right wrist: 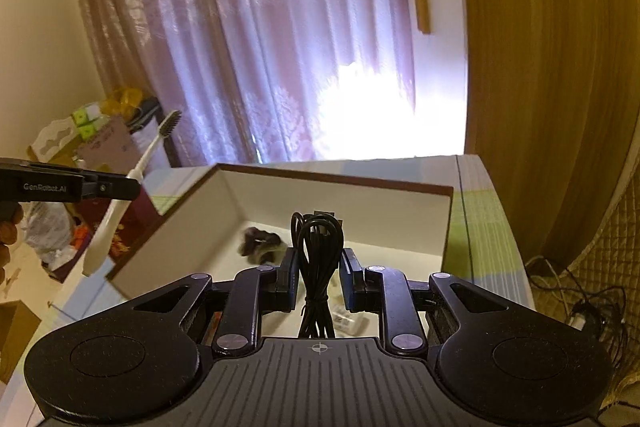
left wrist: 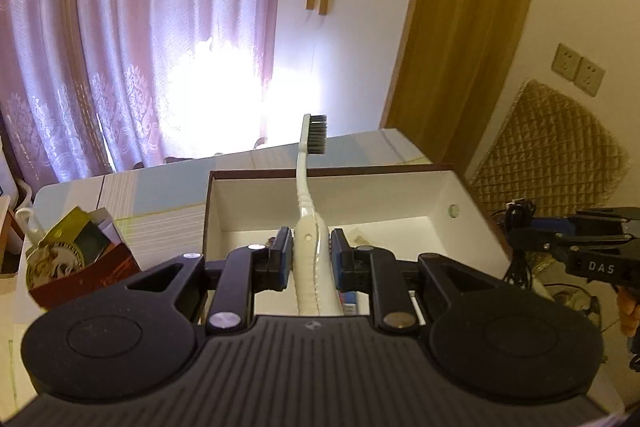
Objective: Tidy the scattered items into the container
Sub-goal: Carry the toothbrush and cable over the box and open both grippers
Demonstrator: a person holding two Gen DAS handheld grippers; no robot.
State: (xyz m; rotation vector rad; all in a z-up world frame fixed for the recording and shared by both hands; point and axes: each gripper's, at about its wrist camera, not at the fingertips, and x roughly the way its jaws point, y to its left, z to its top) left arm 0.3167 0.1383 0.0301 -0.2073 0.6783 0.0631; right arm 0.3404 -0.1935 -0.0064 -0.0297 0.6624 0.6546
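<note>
My left gripper (left wrist: 311, 259) is shut on the handle of a white toothbrush (left wrist: 306, 187), whose grey bristles point up and away. It hovers at the near edge of an open box (left wrist: 380, 195), white inside with a dark brown rim. My right gripper (right wrist: 319, 275) is shut on a bundled black cable (right wrist: 318, 247) over the same box (right wrist: 360, 203). A dark fuzzy item (right wrist: 260, 243) lies on the box floor. In the right wrist view the left gripper (right wrist: 132, 187) and toothbrush (right wrist: 148, 155) show at the left. The right gripper (left wrist: 516, 227) shows at the far right of the left wrist view.
A red gift bag (left wrist: 80, 259) with things in it stands on the table left of the box. A small white item (right wrist: 346, 321) lies in the box near me. A quilted cushion (left wrist: 548, 163) and tangled floor cables (right wrist: 580, 307) are to the right, off the table.
</note>
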